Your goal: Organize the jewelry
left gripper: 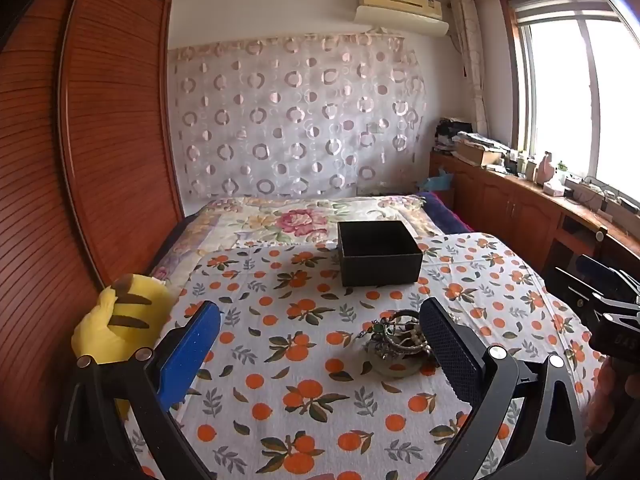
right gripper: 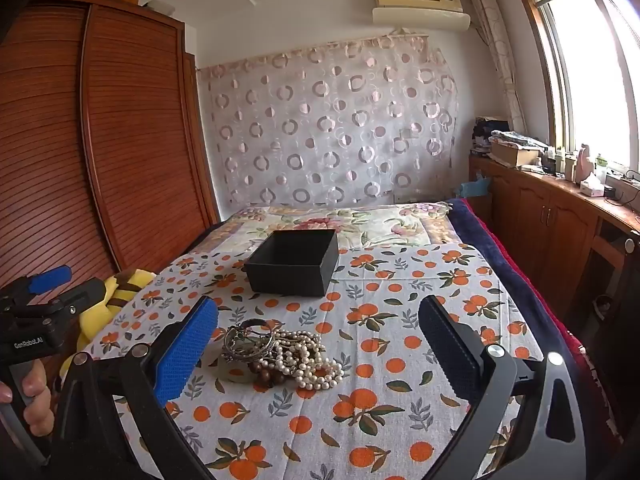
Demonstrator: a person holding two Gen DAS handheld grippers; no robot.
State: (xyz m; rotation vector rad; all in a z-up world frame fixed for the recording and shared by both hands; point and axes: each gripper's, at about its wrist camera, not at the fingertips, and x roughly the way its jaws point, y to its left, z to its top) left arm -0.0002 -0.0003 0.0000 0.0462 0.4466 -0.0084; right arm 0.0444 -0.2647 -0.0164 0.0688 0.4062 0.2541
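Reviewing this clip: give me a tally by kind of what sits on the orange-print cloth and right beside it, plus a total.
Black open box: 1
Jewelry pile (pearl strands, dark wooden beads, silver bangles, tangled; separate pieces cannot be counted): 1
Yellow plush toy, at the cloth's left edge: 1
Total: 3

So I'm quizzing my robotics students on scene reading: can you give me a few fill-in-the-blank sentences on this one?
1. The black box has no lid and looks ____ inside.
2. The jewelry pile lies on a cloth printed with ____.
3. The right gripper and left gripper both have their jaws ____.

Missing words: empty; oranges; open
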